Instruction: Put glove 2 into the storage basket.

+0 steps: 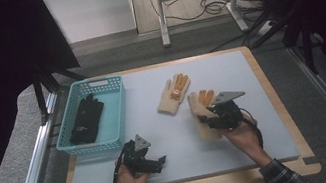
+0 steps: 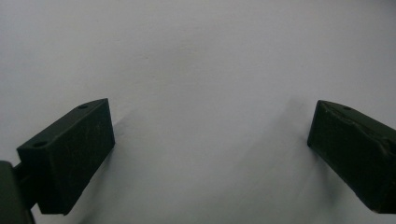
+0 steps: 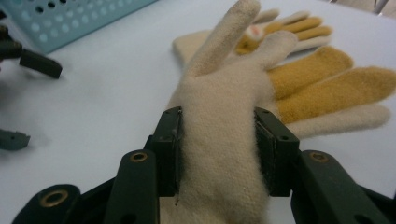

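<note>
Clamped on a cream knitted glove, the two black fingers of the right gripper press the wool from both sides, bunching it into a ridge between the pads. From the right gripper view, the glove's cream fingers point away from the camera, with orange-yellow fingers fanned out beside them. Seen from the high view, the right gripper sits over this glove on the right half of the pale blue table mat, held in the person's right hand.

A second cream and orange glove lies flat just beside the first, toward the middle of the mat. At the left edge stands a light blue plastic basket with a black glove lying inside.

Near the front of the mat, the left gripper rests low in the person's left hand, close to the basket's near corner. Its fingers stand wide apart over bare mat, with nothing between them.
</note>
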Demonstrator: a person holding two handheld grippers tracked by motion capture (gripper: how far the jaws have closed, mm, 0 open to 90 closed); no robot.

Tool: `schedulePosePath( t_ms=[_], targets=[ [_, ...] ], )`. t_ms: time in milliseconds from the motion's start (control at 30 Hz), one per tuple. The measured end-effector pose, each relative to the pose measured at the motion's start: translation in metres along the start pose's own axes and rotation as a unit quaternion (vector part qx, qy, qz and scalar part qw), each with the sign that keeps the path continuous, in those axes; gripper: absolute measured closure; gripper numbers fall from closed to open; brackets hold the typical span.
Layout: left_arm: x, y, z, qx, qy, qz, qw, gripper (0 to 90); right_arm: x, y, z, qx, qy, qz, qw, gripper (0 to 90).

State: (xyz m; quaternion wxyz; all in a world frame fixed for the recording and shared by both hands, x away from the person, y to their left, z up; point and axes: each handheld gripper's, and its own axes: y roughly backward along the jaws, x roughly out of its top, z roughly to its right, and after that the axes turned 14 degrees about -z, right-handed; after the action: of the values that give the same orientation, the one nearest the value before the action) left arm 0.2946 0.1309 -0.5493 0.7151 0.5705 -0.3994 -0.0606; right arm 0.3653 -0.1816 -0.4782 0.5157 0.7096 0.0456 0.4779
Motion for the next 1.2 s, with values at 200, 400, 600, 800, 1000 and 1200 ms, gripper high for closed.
schedulePosePath(
  t_ms=[200, 400, 600, 800, 1000, 1200],
  targets=[
    [0.000, 0.000, 0.000, -0.001, 0.001, 0.000, 1.0000, 0.9, -0.015, -0.023, -0.021, 0.003, 0.006, -0.016, 0.9998, 52.1],
    [0.000, 0.000, 0.000, -0.001, 0.001, 0.000, 1.0000, 0.9, -0.018, -0.021, -0.020, 0.003, 0.007, -0.016, 0.9998, 35.9],
    [0.000, 0.000, 0.000, -0.001, 0.002, 0.000, 1.0000, 0.9, -0.017, -0.006, 0.007, 0.001, -0.017, -0.007, 0.9998, 48.9],
    [0.000, 0.000, 0.000, -0.001, 0.002, 0.000, 1.0000, 0.9, -0.019, -0.007, 0.023, 0.012, -0.017, -0.014, 0.9997, 64.0],
    [0.000, 0.000, 0.000, -0.001, 0.002, 0.000, 1.0000, 0.9, -0.010, -0.017, 0.026, 0.002, -0.004, -0.016, 0.9999, 64.4],
    [0.000, 0.000, 0.000, -0.001, 0.002, 0.000, 1.0000, 0.9, 0.007, -0.032, 0.034, 0.007, -0.018, -0.015, 0.9997, 59.5]
  ],
)
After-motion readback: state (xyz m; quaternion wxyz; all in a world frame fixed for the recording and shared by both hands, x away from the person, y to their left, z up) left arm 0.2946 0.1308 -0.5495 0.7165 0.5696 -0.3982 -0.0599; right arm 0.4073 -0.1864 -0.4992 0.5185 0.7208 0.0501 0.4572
